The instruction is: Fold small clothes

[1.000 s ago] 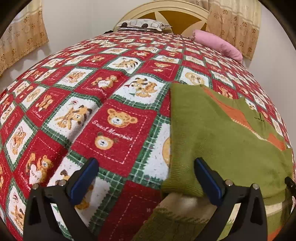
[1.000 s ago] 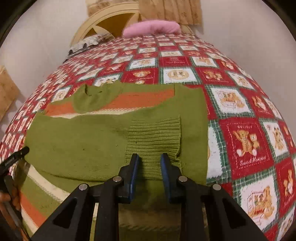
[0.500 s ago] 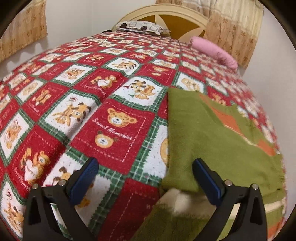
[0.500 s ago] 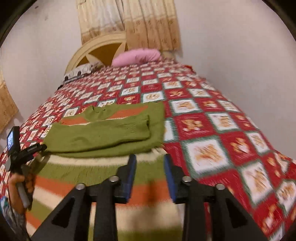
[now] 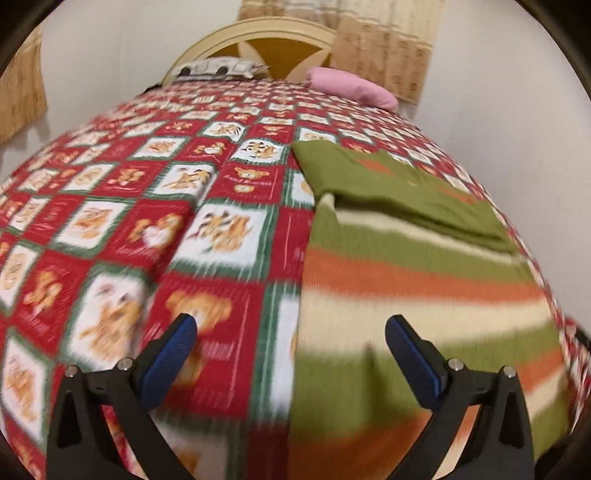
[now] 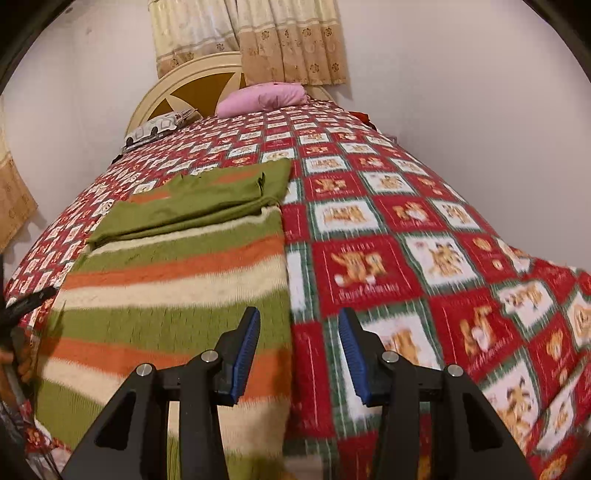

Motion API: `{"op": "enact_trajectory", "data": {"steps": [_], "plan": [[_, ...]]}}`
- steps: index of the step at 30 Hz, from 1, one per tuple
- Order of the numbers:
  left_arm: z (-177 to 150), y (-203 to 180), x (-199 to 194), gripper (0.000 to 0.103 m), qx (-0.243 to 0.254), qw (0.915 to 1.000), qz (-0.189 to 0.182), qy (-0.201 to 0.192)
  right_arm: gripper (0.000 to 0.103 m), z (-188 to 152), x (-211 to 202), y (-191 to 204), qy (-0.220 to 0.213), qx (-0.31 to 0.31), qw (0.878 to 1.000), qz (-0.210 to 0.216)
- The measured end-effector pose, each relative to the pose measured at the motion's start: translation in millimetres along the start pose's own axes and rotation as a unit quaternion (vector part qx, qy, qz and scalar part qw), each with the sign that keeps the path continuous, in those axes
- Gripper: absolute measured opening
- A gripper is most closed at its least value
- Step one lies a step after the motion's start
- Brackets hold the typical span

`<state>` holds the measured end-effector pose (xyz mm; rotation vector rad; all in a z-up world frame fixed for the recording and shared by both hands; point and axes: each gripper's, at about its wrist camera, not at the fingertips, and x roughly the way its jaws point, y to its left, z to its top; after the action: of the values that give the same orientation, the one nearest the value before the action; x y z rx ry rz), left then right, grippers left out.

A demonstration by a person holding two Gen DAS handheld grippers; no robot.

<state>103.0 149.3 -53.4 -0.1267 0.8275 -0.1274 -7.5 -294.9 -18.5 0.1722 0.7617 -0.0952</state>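
Bed (image 5: 110, 229) under a red, white and green bear quilt (image 6: 424, 258); "Sweet Memories" stitched on one red square, blurred. Striped green, orange and cream sweater (image 5: 406, 280) flat on the quilt, plain green upper part folded over at its far end. Pink pillow (image 6: 262, 98) by the headboard (image 5: 258, 33). Left tongs (image 5: 291, 354) spread wide, empty, low over sweater's left edge. Right tongs (image 6: 299, 350) parted, empty, over sweater's right edge.
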Motion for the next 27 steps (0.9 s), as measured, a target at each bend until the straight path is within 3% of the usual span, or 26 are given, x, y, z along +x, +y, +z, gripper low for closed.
{"op": "enact_trajectory", "data": {"steps": [8, 11, 14, 20, 27], "plan": [[-48.9, 14.2, -32.6, 0.103, 0.000, 0.9988, -0.025, 0.041, 0.046, -25.9, -17.9, 11.2, 0.008, -0.017, 0.999, 0.026], [-66.7, 14.4, -45.8, 0.092, 0.008, 0.9975, -0.050, 0.051, 0.046, -29.3, -26.7, 16.4, 0.012, -0.027, 0.999, 0.037], [-88.3, 12.6, -56.6, 0.090, 0.018, 0.9962, -0.055, 0.066, 0.046, -35.6, -37.1, 18.7, 0.018, -0.035, 0.998, 0.044], [-98.9, 0.5, -66.8, 0.082, 0.018, 0.9922, -0.093, 0.081, 0.046, -56.2, -56.9, 16.4, 0.033, -0.045, 0.997, 0.045], [-110.1, -12.3, -65.6, 0.071, 0.036, 0.9926, -0.078, 0.087, 0.046, -75.5, -62.9, 5.7, 0.045, -0.038, 0.997, 0.054]]}}
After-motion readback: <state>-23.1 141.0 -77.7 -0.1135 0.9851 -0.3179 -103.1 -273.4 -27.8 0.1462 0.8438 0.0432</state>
